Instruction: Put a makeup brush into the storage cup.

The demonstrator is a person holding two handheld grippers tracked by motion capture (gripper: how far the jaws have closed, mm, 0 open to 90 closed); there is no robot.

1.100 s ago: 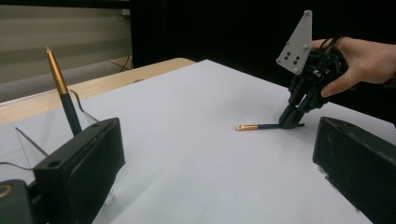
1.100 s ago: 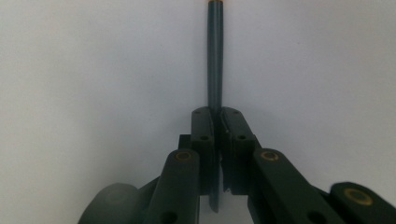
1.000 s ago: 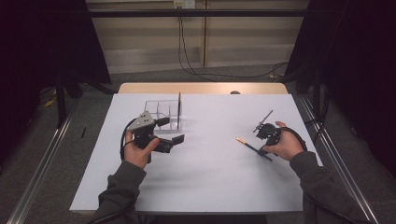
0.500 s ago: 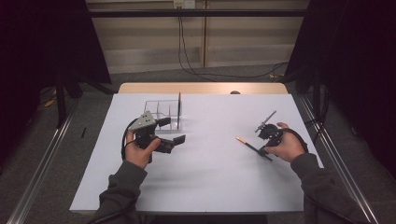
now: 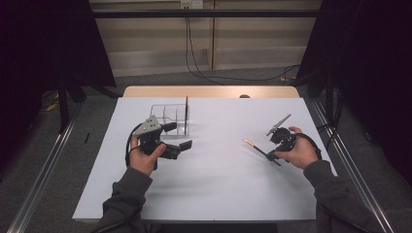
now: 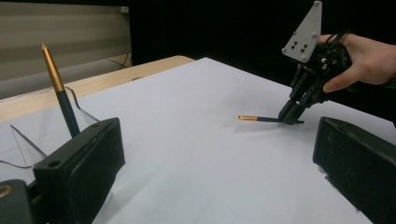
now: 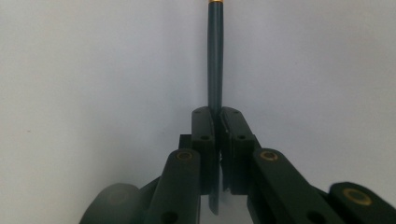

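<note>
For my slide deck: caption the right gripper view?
Right gripper shut on a dark pen above the white table.

A recording lab: black curtains [image 5: 46, 43], aluminium rails [image 5: 39, 179], white-covered table [image 5: 218, 189]

No readable text, label, brand, number or sign anywhere: none on table, pens, holder or grippers.
</note>
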